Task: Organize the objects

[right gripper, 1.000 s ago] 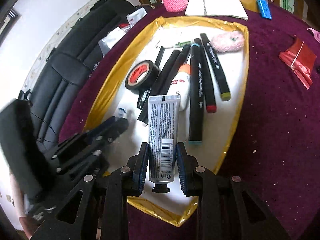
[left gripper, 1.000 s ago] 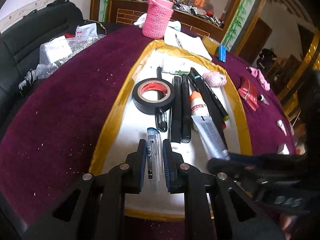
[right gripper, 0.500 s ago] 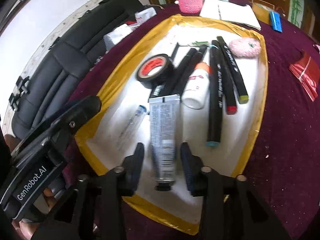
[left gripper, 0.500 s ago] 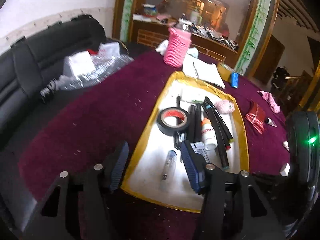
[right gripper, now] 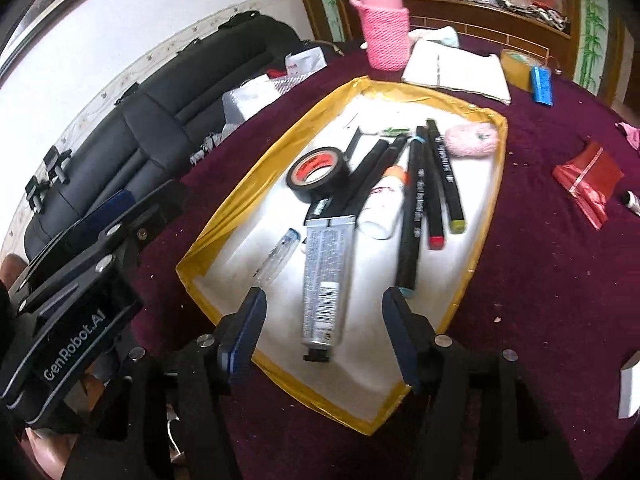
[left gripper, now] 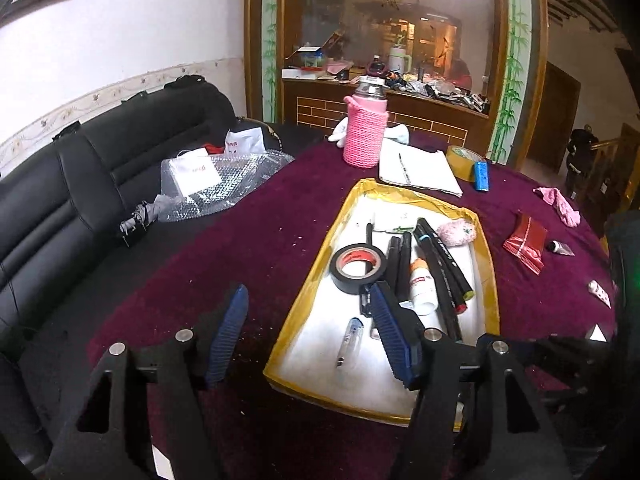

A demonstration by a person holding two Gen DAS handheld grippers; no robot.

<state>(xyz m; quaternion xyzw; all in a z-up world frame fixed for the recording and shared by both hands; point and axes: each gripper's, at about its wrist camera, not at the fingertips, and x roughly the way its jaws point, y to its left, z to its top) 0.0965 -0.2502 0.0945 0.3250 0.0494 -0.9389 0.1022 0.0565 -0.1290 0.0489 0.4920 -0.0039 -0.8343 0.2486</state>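
Note:
A white tray with a gold rim (left gripper: 304, 292) (right gripper: 224, 216) lies on the purple table. In it lie a clear pen (left gripper: 350, 340) (right gripper: 276, 256), a silver tube (right gripper: 326, 280), a black tape roll (left gripper: 358, 266) (right gripper: 320, 174), a white glue bottle (left gripper: 422, 286) (right gripper: 384, 208), several black markers (left gripper: 444, 264) (right gripper: 420, 200) and a pink fluffy thing (left gripper: 458, 232) (right gripper: 472, 142). My left gripper (left gripper: 310, 332) is open and empty, above the tray's near left corner. My right gripper (right gripper: 322, 328) is open and empty, its fingers either side of the tube's cap end, raised above it.
A pink knitted bottle (left gripper: 365, 132) (right gripper: 386, 36), a white notebook (left gripper: 416, 170), a tape roll (left gripper: 462, 156), a blue bar (left gripper: 481, 176) and a red packet (left gripper: 524, 246) lie beyond and right of the tray. A black sofa (left gripper: 60, 200) with bubble wrap (left gripper: 216, 184) stands left.
Both grippers have opened, let go of the clear pen and the silver tube in the tray, and pulled back and up.

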